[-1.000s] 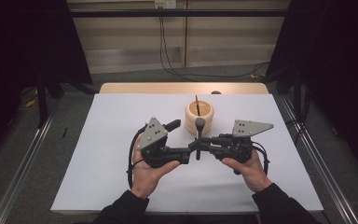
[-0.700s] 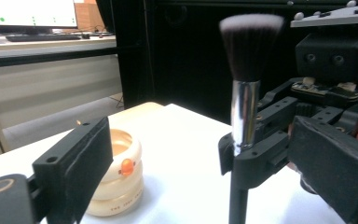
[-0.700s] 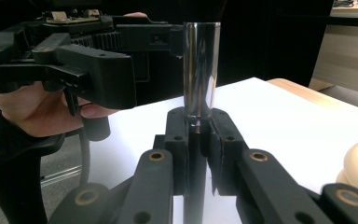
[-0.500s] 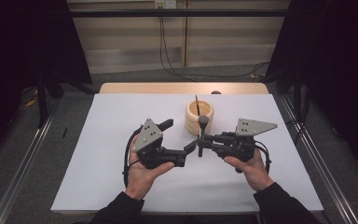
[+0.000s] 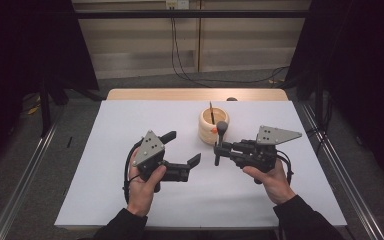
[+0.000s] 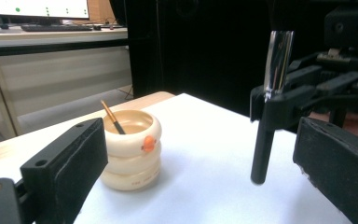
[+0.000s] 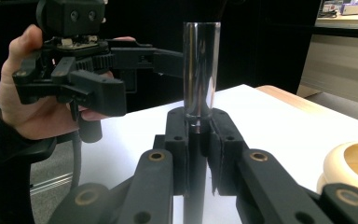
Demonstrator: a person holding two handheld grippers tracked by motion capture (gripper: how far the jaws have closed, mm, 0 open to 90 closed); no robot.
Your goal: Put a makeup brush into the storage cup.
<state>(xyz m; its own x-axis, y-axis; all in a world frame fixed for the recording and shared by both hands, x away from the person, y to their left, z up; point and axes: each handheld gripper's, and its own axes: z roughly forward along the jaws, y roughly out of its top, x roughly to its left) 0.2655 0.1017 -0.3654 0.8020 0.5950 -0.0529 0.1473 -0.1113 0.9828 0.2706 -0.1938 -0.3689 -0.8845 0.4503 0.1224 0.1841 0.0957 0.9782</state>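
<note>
Drawn back, left gripper (image 5: 182, 151) fingers spread empty; right gripper (image 5: 216, 150) fingers pinch the pen (image 5: 220, 140).

Overhead light, bright on white surface (image 5: 130, 125); surroundings dark. Soft shadows. Gripper views: near jaws blurred, glare streaks on chrome cylinder (image 7: 201, 70).

Overhead plus two close, perhaps facing, gripper views

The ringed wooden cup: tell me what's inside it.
Inside the wooden cup leans one thin stick with an orange-brown shaft and dark lower part, its top above the rim. The cup's wall hides the stick's lower end and the bottom, so anything lying there cannot be seen.
</note>
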